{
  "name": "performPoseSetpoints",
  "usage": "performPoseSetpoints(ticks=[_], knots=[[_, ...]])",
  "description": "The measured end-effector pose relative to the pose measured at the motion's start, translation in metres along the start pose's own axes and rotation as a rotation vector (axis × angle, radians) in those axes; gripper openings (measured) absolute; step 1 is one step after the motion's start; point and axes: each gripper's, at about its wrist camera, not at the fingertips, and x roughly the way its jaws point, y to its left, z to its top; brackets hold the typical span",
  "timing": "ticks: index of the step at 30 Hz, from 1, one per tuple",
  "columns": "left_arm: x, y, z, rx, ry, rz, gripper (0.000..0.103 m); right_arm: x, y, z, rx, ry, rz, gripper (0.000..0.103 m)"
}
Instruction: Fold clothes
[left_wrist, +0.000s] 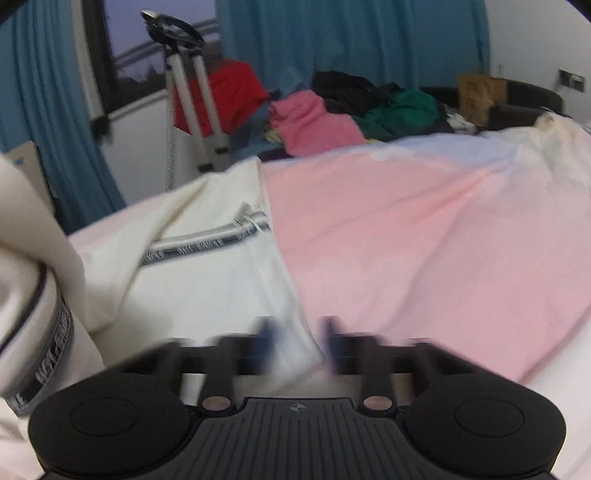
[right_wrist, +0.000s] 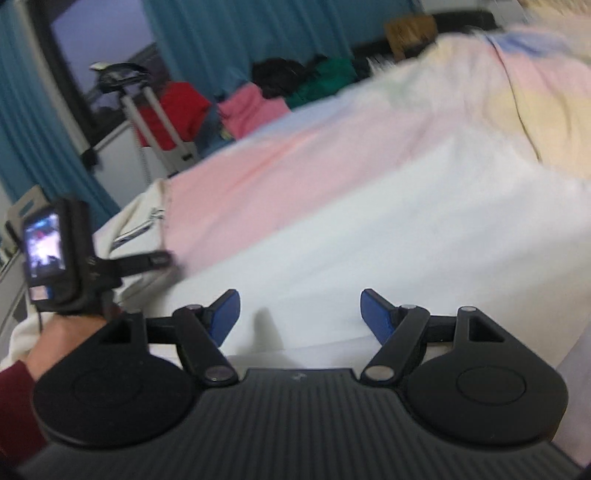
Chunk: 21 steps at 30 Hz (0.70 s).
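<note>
The left gripper (left_wrist: 297, 345) jaws are blurred, partly closed around a cream garment (left_wrist: 207, 280) edge; pad contact cannot be told. The right gripper (right_wrist: 300, 318) jaws are held wide apart, empty, above the bed (right_wrist: 369, 240). A clothes pile (left_wrist: 332, 110) lies well beyond.
</note>
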Motion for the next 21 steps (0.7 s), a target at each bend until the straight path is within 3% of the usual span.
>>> performPoseSetpoints(ticks=[6, 14, 17, 21], knots=[[-0.03, -0.017, 0.042, -0.023, -0.115, -0.016, 0.007, -0.014, -0.009, 0.003, 0.054, -0.049, -0.013, 0.074], [-0.084, -0.117, 0.129, 0.006, -0.284, -0.243, 0.007, -0.025, -0.037, 0.013, 0.164, -0.096, -0.075, 0.074], [-0.084, -0.17, 0.144, 0.063, -0.301, -0.312, 0.007, -0.028, -0.05, 0.016, 0.213, -0.122, -0.115, 0.074], [-0.073, -0.228, 0.133, 0.115, -0.247, -0.372, 0.007, -0.029, -0.067, 0.019, 0.271, -0.154, -0.155, 0.074]])
